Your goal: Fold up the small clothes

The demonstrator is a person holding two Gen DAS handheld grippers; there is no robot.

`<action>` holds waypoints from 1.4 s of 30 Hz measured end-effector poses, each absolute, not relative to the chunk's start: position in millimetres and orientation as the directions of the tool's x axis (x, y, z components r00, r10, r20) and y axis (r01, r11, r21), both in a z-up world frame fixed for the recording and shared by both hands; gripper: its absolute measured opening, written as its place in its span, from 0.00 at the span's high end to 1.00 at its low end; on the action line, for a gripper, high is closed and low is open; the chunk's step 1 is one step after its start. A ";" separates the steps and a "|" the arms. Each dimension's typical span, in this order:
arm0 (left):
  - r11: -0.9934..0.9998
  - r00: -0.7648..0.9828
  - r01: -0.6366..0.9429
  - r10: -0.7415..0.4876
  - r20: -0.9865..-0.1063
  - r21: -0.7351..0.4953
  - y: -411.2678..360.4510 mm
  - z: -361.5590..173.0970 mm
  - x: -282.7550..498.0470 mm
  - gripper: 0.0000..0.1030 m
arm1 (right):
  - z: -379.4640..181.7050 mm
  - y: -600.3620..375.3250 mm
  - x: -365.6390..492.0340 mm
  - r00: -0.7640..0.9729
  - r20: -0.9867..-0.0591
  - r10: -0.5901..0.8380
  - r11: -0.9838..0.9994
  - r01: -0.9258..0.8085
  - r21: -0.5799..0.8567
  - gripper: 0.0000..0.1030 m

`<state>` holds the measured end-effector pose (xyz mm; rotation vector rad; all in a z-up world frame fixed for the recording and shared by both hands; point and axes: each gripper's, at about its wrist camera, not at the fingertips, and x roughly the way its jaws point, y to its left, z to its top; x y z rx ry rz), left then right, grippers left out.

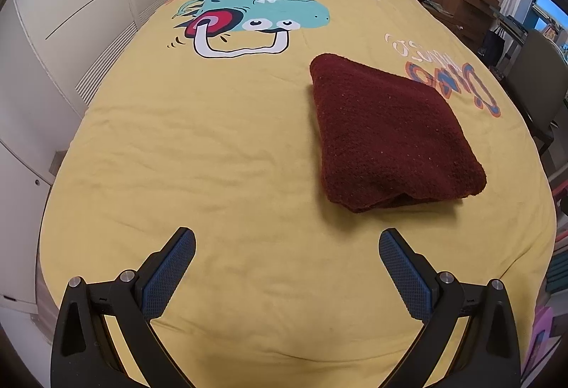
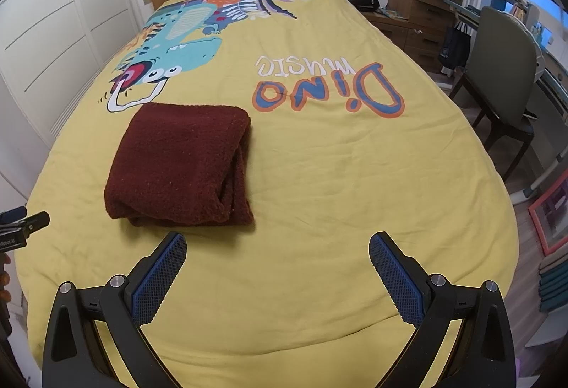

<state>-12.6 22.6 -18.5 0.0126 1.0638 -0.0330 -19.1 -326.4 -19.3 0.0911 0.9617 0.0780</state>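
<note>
The garment (image 2: 181,164) is lying folded on the bed (image 2: 319,192), and the left hand-held gripper (image 1: 287,276) and right hand-held gripper (image 2: 277,278) are hovering released near it, so only gentle smoothing seems needed.

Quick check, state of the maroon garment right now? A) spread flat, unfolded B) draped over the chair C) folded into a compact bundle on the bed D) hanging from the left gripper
C: the maroon garment lies folded in layers on the yellow bedspread, and both the left gripper and the right gripper are open and clear of it.
</note>
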 end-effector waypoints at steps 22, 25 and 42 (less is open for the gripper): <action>1.000 0.494 0.016 -0.012 -0.869 -0.005 26.5 -10.6 -13.7 0.01 | -14.4 -324.9 -15.1 0.578 -0.808 0.113 0.993 -0.040 0.110 0.00; 1.000 0.493 0.014 -0.014 -0.870 -0.008 27.1 -10.9 -13.8 0.01 | -15.3 -324.3 -15.0 0.575 -0.810 0.113 0.993 -0.041 0.109 0.00; 0.999 0.486 0.029 -0.027 -0.873 -0.015 22.6 -13.0 -14.1 0.01 | -18.0 -325.8 -14.9 0.570 -0.815 0.105 0.994 -0.036 0.103 0.00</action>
